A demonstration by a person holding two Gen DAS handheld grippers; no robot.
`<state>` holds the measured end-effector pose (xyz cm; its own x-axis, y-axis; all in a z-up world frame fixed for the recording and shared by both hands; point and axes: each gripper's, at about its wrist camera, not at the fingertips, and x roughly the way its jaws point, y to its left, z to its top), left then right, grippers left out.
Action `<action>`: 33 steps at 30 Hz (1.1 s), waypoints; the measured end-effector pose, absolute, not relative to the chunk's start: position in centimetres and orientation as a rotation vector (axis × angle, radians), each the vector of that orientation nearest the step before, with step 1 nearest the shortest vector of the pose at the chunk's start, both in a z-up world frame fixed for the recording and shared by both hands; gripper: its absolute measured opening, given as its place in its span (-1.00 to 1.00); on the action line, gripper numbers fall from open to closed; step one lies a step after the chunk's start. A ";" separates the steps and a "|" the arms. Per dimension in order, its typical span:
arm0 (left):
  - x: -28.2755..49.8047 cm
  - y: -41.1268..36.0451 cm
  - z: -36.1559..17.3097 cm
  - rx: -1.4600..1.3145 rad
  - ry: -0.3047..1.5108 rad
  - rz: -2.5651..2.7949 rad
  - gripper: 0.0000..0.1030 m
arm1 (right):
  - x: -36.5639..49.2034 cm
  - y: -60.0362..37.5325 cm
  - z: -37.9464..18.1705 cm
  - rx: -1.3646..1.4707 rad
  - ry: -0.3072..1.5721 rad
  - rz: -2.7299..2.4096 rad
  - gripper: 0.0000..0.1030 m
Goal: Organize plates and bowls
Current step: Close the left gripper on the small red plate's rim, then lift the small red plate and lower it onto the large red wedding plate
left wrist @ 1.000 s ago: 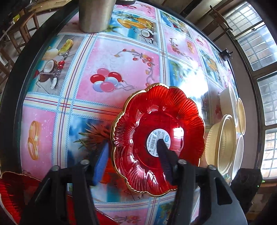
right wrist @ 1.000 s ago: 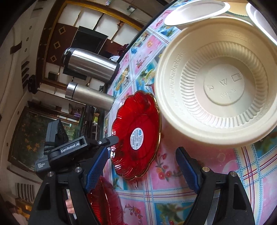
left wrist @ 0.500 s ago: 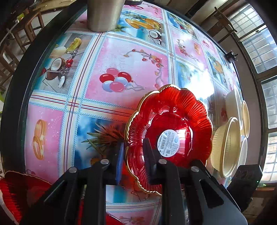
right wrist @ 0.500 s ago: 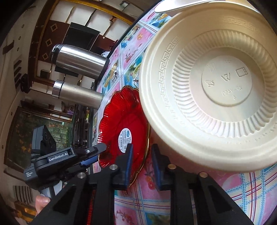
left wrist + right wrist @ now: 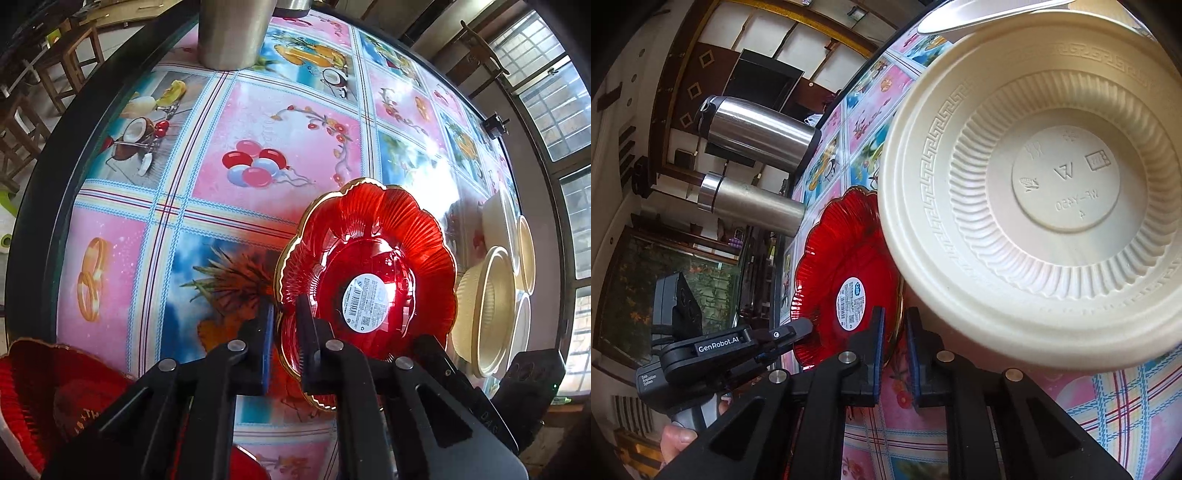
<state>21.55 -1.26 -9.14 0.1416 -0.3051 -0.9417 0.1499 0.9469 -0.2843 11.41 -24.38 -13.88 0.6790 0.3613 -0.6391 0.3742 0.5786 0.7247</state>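
Note:
A red scalloped plate (image 5: pixel 373 266) with a gold rim and a white sticker rests on the patterned table. My left gripper (image 5: pixel 284 332) is shut on its near-left rim. The plate also shows in the right wrist view (image 5: pixel 846 266). My right gripper (image 5: pixel 894 332) is shut on the opposite rim of the same plate, just under the edge of a large cream bowl (image 5: pixel 1052 192) that fills the view. The left gripper body (image 5: pixel 713 350) shows at lower left, held by a hand.
Several cream bowls (image 5: pixel 491 306) stand at the table's right edge by the window. Steel flasks (image 5: pixel 753 206) stand at the far side; one also shows in the left wrist view (image 5: pixel 232 33). More red plates (image 5: pixel 40 398) lie at the lower left.
Both grippers went from open to shut, each closing on a rim of the red plate. The right gripper moved closer under the cream bowl.

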 end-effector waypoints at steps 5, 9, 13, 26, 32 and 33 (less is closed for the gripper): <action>20.3 -0.2 -7.0 -0.167 1.346 -0.350 -0.84 | 11.1 -24.2 -13.2 0.968 0.839 0.009 -0.79; 18.3 1.2 -4.6 -0.181 1.289 -0.372 -0.84 | 10.4 -23.7 -11.8 0.937 0.793 0.036 -0.79; 16.1 3.4 -2.7 -0.193 1.237 -0.369 -0.84 | 9.4 -23.0 -10.2 0.921 0.751 0.071 -0.79; 8.1 14.3 -2.9 -0.224 1.152 -0.185 -0.83 | 6.7 -13.2 -7.7 0.779 0.816 0.301 -0.78; 7.1 16.6 -5.1 -0.241 1.169 -0.135 -0.83 | 6.5 -7.9 -8.7 0.685 0.886 0.349 -0.79; 7.1 16.9 -5.5 -0.248 1.174 -0.135 -0.83 | 6.7 -7.4 -8.9 0.672 0.896 0.347 -0.79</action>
